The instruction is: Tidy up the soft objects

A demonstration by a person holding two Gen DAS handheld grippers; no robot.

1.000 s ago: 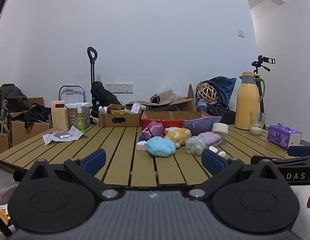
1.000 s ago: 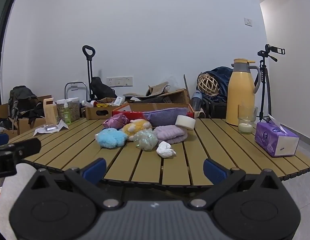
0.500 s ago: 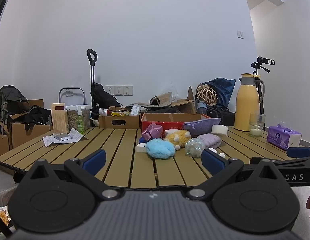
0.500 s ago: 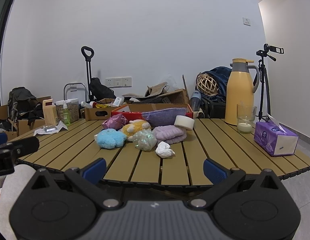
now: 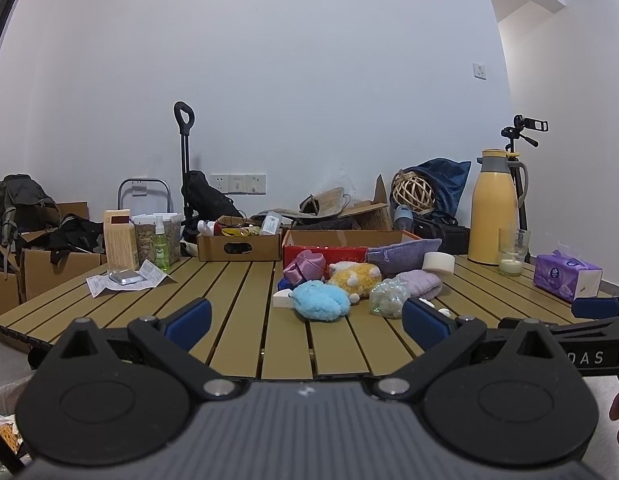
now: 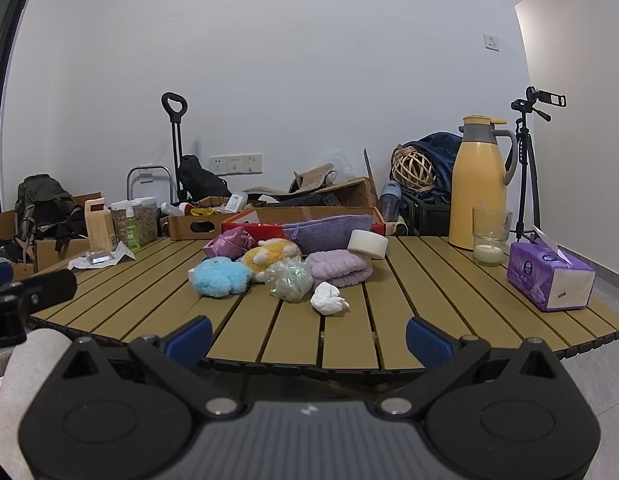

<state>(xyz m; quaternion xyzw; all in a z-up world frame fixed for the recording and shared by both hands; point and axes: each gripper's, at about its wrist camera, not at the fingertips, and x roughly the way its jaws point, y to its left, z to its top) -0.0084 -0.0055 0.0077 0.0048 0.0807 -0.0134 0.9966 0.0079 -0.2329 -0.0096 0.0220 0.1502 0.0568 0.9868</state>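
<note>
A heap of soft things sits near the middle of the slatted wooden table (image 6: 349, 336): a blue plush toy (image 6: 221, 277) at the front left, a yellow plush toy (image 6: 269, 258) just behind it, a shiny clear bundle (image 6: 289, 279) touching both, a folded lilac towel (image 6: 339, 267) to the right, and a crumpled white tissue (image 6: 328, 299) lying apart at the front. Behind them are a pink satin pouch (image 6: 228, 241), a purple fabric pouch (image 6: 327, 232) leaning against a red cardboard box (image 6: 245, 225), and a white roll (image 6: 367, 244) resting on the towel's far edge. Further right stand a glass candle (image 6: 489, 242), a yellow thermos jug (image 6: 479, 184) and a purple tissue pack (image 6: 549, 278). At the far left are a green spray bottle (image 5: 160, 246), a brown carton (image 5: 118, 240) and a small metal tin on paper (image 5: 127, 278). The left gripper (image 5: 305, 322) and the right gripper (image 6: 309, 338) both hang at the table's near edge, well short of the heap, jaws spread wide and holding nothing.
</note>
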